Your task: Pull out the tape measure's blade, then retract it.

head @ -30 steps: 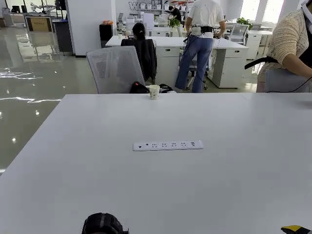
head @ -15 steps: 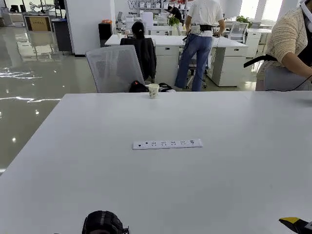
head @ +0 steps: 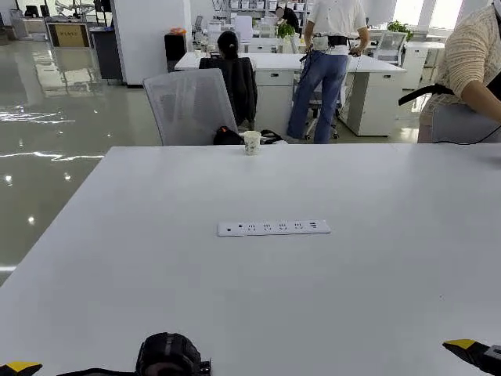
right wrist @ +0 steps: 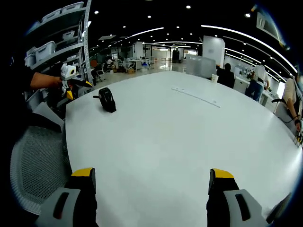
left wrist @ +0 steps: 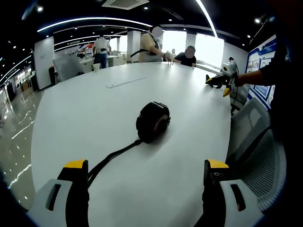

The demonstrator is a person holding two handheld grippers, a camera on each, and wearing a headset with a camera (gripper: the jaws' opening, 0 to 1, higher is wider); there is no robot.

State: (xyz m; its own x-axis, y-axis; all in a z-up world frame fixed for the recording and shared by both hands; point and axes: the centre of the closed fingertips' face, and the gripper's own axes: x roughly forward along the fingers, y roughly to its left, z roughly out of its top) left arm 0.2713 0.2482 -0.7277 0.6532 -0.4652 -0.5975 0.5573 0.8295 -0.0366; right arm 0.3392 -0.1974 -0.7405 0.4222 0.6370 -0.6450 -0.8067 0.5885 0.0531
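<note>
White table (head: 117, 258) bears power strip (head: 273, 228), paper cup (head: 251, 142) (far edge) and tape measure (head: 170, 356).

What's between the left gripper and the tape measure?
Bare white table plus the tape measure's black strap trailing toward the left gripper; left gripper view.

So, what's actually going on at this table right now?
A person holds a gripper in each hand at a white table. The black tape measure sits near the front edge, its strap trailing toward the left gripper, which is open, aimed at it and not touching it. The right gripper is open too, off to the side over bare tabletop. A power strip lies mid-table. Nothing is gripped yet.
</note>
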